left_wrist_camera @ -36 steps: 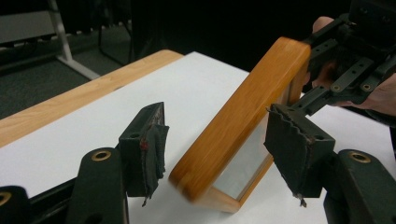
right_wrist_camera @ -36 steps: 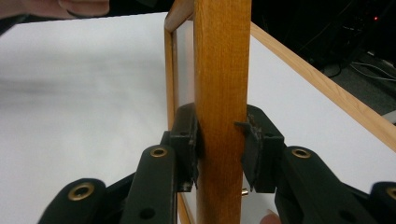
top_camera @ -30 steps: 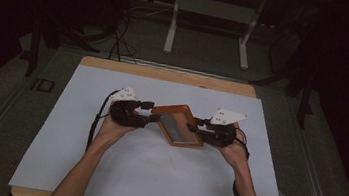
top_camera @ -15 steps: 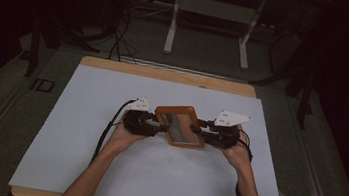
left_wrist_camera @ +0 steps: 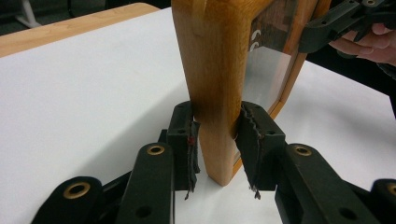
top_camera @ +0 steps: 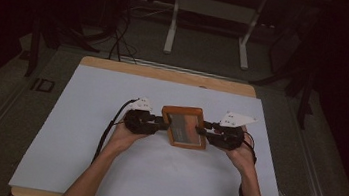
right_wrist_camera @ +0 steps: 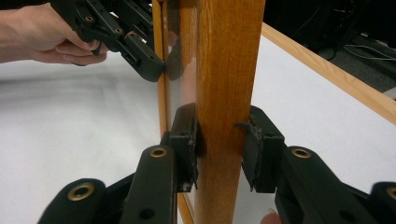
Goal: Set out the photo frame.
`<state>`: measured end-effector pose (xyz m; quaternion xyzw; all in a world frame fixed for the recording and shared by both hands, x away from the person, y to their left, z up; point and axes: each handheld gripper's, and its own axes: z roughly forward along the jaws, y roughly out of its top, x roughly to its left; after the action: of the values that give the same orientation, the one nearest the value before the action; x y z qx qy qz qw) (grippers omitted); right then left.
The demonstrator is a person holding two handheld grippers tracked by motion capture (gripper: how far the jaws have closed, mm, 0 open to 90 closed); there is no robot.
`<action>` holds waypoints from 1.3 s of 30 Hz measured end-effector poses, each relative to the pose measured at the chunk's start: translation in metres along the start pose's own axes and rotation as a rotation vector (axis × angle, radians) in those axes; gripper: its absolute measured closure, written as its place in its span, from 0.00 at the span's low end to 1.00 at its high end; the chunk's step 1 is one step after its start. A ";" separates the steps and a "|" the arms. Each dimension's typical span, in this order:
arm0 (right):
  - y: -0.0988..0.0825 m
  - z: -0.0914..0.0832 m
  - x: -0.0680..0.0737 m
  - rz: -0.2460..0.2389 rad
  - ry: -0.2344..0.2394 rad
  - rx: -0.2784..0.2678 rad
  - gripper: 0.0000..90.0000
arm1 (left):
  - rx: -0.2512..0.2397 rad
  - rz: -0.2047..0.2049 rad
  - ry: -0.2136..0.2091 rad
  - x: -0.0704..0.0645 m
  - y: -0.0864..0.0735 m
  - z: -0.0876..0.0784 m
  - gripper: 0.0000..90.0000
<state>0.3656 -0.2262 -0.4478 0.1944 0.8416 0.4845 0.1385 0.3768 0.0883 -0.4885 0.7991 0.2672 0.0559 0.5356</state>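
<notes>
The wooden picture frame [top_camera: 184, 126] is sitting over the middle of the white table cover [top_camera: 84, 117], and you are gripping it from both sides: your left gripper [left_wrist_camera: 215, 135] has just been closing onto its left edge, your right gripper [right_wrist_camera: 220, 135] is clamping its right edge.

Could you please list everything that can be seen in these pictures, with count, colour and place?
Picture frame: one, orange-brown wood with a glass pane, middle of the table, held at both side rails.
White sheet: one, white, covering most of the table top.
Table: one, light wood, edge showing at the far side.
Stand: one, pale grey, on the floor beyond the table.
Floor cables: several, black, far left of the floor.
Left gripper: one, black, its jaws have just closed on the frame's left rail.
Right gripper: one, black, clamped on the right rail.
Hands: two, holding the grippers.
</notes>
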 end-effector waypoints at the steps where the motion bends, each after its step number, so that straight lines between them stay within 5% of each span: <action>1: 0.000 0.000 0.000 0.001 0.001 0.000 0.76 | 0.001 -0.003 -0.003 0.000 0.000 -0.001 0.75; 20: 0.006 0.029 -0.004 0.109 0.088 -0.066 0.75 | -0.080 -0.051 0.057 0.010 0.002 -0.038 0.76; 39: -0.003 0.058 -0.008 0.196 0.143 -0.075 0.73 | -0.053 -0.081 0.106 0.016 -0.006 -0.045 0.76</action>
<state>0.3963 -0.1866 -0.4783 0.2354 0.8075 0.5396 0.0371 0.3707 0.1349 -0.4783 0.7692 0.3258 0.0836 0.5433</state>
